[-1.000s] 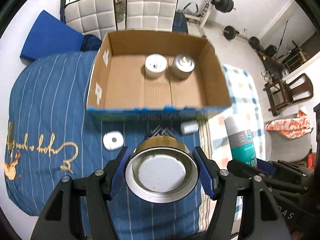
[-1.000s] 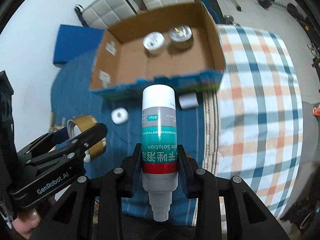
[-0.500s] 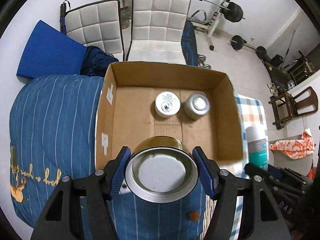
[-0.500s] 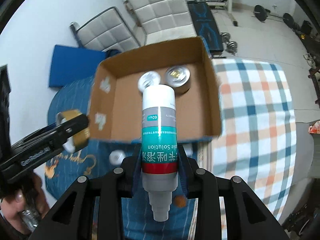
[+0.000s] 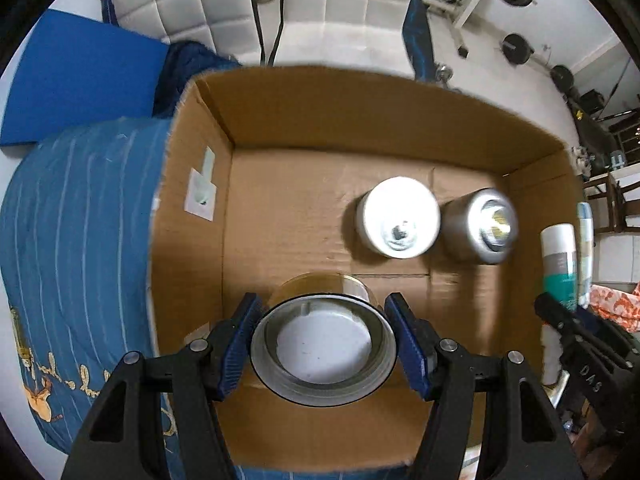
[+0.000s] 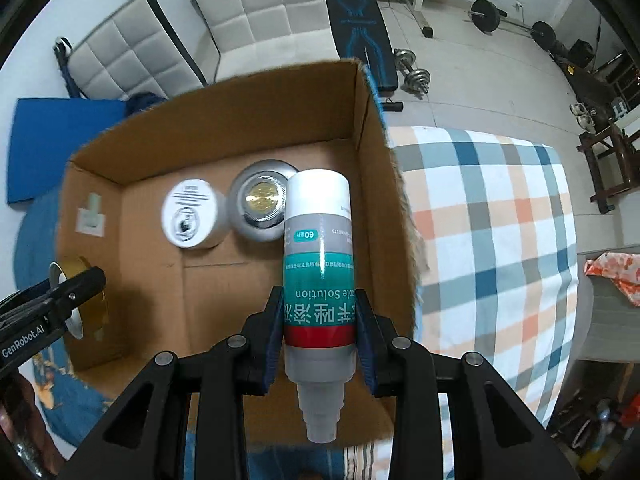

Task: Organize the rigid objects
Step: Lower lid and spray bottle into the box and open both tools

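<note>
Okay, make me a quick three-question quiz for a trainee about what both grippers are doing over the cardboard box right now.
1. True or false: the left gripper is shut on the gold tin.
2. Which item does the right gripper hold? A) white jar B) teal-labelled bottle C) silver tin
3. How many containers already stand inside the cardboard box?

Key:
1. True.
2. B, the teal-labelled bottle.
3. Two: the white jar and the silver tin, side by side.

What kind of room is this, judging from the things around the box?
Most likely a room in a home used as bedroom and gym: a bed with a plaid blanket, a weight bench, barbells on the floor, and padded white chairs.
</note>
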Tool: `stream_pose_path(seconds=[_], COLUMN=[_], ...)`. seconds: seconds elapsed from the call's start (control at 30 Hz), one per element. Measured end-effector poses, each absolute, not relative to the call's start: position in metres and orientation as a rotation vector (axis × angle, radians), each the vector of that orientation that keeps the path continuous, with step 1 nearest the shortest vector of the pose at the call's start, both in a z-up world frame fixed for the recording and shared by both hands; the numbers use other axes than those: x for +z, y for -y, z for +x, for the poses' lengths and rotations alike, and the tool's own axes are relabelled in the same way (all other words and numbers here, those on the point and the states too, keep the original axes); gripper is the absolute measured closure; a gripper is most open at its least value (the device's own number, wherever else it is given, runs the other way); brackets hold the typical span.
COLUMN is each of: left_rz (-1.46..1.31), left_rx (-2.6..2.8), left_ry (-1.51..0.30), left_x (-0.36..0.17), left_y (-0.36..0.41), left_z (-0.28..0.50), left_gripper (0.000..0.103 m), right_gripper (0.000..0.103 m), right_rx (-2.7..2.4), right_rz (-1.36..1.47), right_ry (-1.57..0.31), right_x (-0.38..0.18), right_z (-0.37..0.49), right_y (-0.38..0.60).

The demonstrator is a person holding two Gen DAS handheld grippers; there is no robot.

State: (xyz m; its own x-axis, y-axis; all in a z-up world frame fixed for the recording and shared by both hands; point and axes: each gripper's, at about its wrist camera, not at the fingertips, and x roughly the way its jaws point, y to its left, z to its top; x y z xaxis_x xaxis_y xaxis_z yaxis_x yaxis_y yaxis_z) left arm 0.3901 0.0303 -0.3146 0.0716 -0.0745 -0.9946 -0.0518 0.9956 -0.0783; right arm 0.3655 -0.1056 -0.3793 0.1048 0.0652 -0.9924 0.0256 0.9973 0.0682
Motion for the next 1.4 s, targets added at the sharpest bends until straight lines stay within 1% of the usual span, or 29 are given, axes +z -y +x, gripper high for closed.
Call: stream_pose_path(seconds=[0.2,0.5,0.73,0.97,1.0,1.1,1.2,1.23,1.27,1.3,1.4], left_rz=[-0.077,-0.067,-0.065,-0.113,-0.120,-0.150,-0.170,-0.170,-0.166,-0.159,-0.139], left_rx=[0.007,0.005,-0.011,-0.012,-0.013,-0.013,-0.018,-0.021,-0.019,-0.015,-0.014], left_ry=[-1.549,-1.580,-1.620,-1.634,-1.634,-1.618,-1.597,-1.591,-1.579,-1.567,-1.534], left_x=[-0.346,-0.368,-0.379,-0.375,-0.374,-0.366,-0.356,-0.353,-0.347,-0.343,-0.329], left_y=[-0.031,-0.032,-0.027,-0.025,-0.025,-0.029,-0.030,-0.030,-0.029,-0.028,-0.027], left_z=[0.404,0.430,0.447,0.451,0.451,0.448,0.444,0.442,0.440,0.439,0.430], left_gripper=[0.041,0.041,0.041,0.039,0.038,0.030,0.027,0.021,0.017,0.017,0.009], right_gripper=[0.068,0.068,0.068,0.066,0.064,0.060,0.056,0.050,0.045,0.039,0.031], right_rx=[-0.023,-0.088,-0.101,-0.085,-0.082,-0.071,-0.058,-0.047,-0.031,-0.017,-0.010], right_rz=[-0.026,-0.124,-0.170,-0.149,-0.147,-0.134,-0.103,-0.087,-0.067,-0.050,-0.062], right_ry=[-1.476,-1.511,-1.514,-1.541,-1.542,-1.548,-1.561,-1.562,-1.564,-1.564,-1.545], right_x=[-0.405,-0.435,-0.432,-0.426,-0.425,-0.424,-0.420,-0.419,-0.418,-0.415,-0.406], right_z=[0.390,0.418,0.427,0.433,0.433,0.431,0.430,0.429,0.428,0.426,0.419], right_y=[0.093,0.083,0.082,0.085,0.086,0.086,0.087,0.087,0.087,0.086,0.081])
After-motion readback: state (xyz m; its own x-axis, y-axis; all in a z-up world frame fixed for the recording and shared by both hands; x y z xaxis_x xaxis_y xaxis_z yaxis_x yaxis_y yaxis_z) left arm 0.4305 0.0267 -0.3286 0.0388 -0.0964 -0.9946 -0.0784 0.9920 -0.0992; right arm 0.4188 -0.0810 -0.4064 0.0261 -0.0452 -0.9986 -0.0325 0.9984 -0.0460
